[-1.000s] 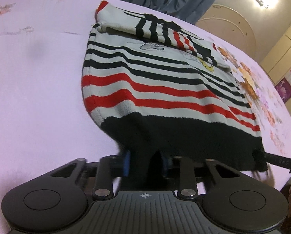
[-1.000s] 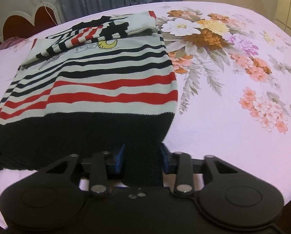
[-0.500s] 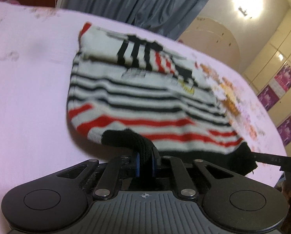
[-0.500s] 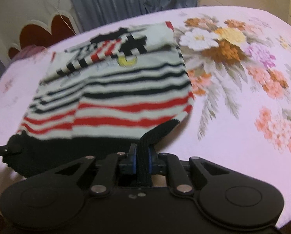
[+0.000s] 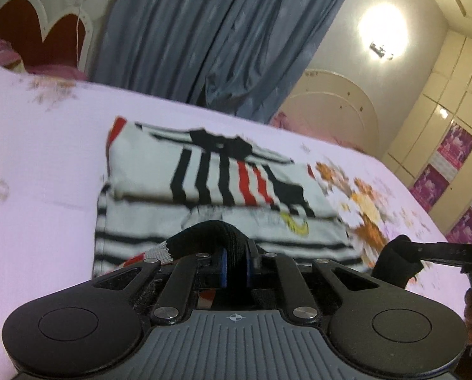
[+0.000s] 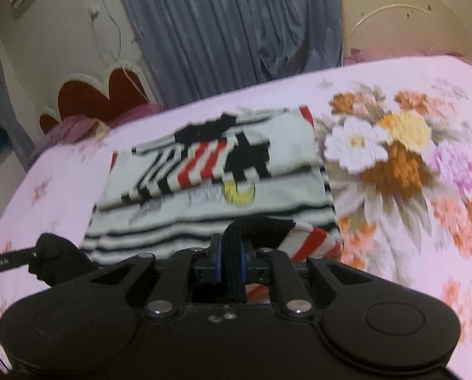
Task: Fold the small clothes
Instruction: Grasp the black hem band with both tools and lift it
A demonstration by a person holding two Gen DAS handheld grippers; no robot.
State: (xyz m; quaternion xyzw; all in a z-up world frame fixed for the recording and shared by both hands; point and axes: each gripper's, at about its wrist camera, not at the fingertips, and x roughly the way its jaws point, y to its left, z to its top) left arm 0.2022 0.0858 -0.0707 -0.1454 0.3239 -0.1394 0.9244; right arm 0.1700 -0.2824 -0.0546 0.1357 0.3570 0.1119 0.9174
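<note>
A small striped sweater (image 5: 223, 186) in white, black and red lies on the pink bedsheet (image 5: 39, 171), its sleeves folded across the top. My left gripper (image 5: 235, 261) is shut on the sweater's black hem, lifted off the bed at the left corner. In the right wrist view the same sweater (image 6: 217, 174) shows, and my right gripper (image 6: 232, 261) is shut on the black hem at the right corner. The right gripper (image 5: 403, 261) reaches into the left wrist view from the right edge; the left gripper (image 6: 50, 259) is visible low at the left of the right wrist view. Both hem corners hang raised over the striped body.
A flower print (image 6: 391, 158) covers the sheet to the right of the sweater. Blue curtains (image 5: 210, 31) hang behind the bed, with a red heart-shaped headboard (image 5: 30, 31) at the left and cupboards (image 5: 451, 126) at the right.
Both grippers closed on the black hem and rose with it, carrying it toward the folded sleeves. The red stripes are now mostly hidden under the lifted hem.
</note>
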